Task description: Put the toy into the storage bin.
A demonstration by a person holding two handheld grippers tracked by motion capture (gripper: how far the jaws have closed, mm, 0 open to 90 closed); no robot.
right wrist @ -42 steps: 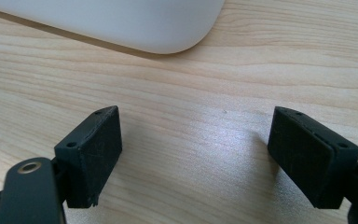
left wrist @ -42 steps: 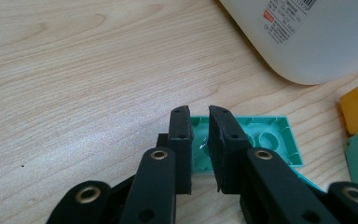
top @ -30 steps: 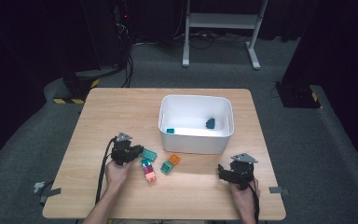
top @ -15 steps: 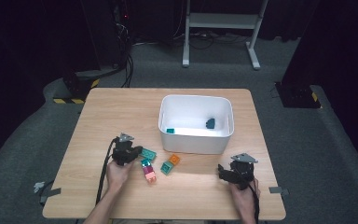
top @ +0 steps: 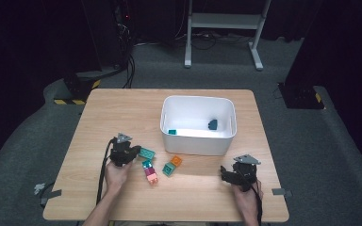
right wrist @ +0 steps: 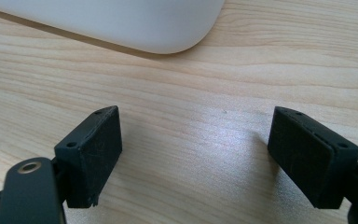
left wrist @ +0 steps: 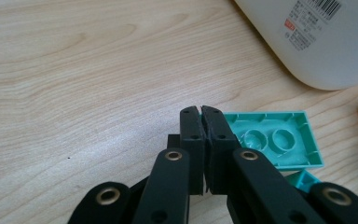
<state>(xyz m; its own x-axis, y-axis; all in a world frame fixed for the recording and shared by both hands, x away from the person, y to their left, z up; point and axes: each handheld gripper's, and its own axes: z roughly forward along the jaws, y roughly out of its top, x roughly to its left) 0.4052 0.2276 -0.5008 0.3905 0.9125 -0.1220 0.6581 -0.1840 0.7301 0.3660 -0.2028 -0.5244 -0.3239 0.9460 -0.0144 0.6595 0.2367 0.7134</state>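
My left gripper (top: 134, 151) (left wrist: 200, 112) rests on the wooden table with its jaws pressed flat together and nothing between them. Just to its right lies a teal brick (top: 147, 153) (left wrist: 270, 140), upside down with its hollow underside showing. A pink brick with a teal top (top: 150, 172), a green brick (top: 168, 169) and an orange brick (top: 176, 161) lie close by in front of the white bin (top: 198, 99). My right gripper (top: 224, 174) (right wrist: 200, 130) sits near the front right, open, with bare wood between its fingers.
The white bin (left wrist: 317, 37) (right wrist: 121, 23) stands mid-table and holds a small teal piece (top: 172, 132) and a dark teal piece (top: 212, 124). A black cable trails from each gripper toward the front edge. A metal stand is on the floor behind the table.
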